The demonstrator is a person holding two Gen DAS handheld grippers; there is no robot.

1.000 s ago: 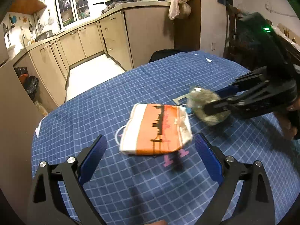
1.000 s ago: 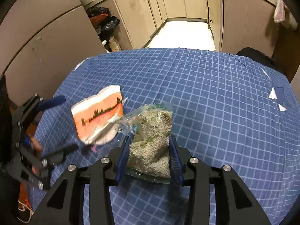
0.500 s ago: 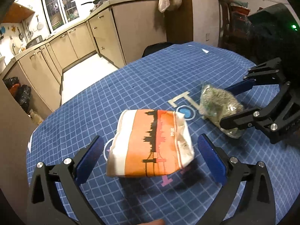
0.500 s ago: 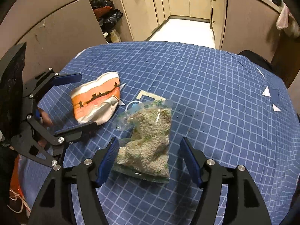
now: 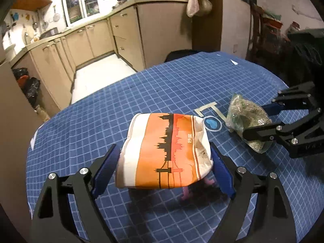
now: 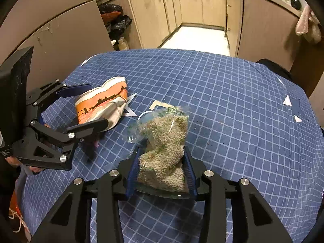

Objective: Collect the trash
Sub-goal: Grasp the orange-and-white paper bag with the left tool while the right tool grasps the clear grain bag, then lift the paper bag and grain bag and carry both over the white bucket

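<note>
**Two pieces of trash, two grippers**

One orange-and-white paper bag point(image 5: 164, 151) clamped between the blue pads of the left gripper point(image 5: 164, 170), jaws just closed in onto its sides, lifted slightly above the blue checked worktop point(image 5: 125, 105) (shadow beneath). One clear pouch of grain point(image 6: 166, 147) squeezed between the narrowed pads of the right gripper point(image 6: 162, 172), jaws just closed again, low over the worktop. Bag and pouch near each other, not touching.
</note>
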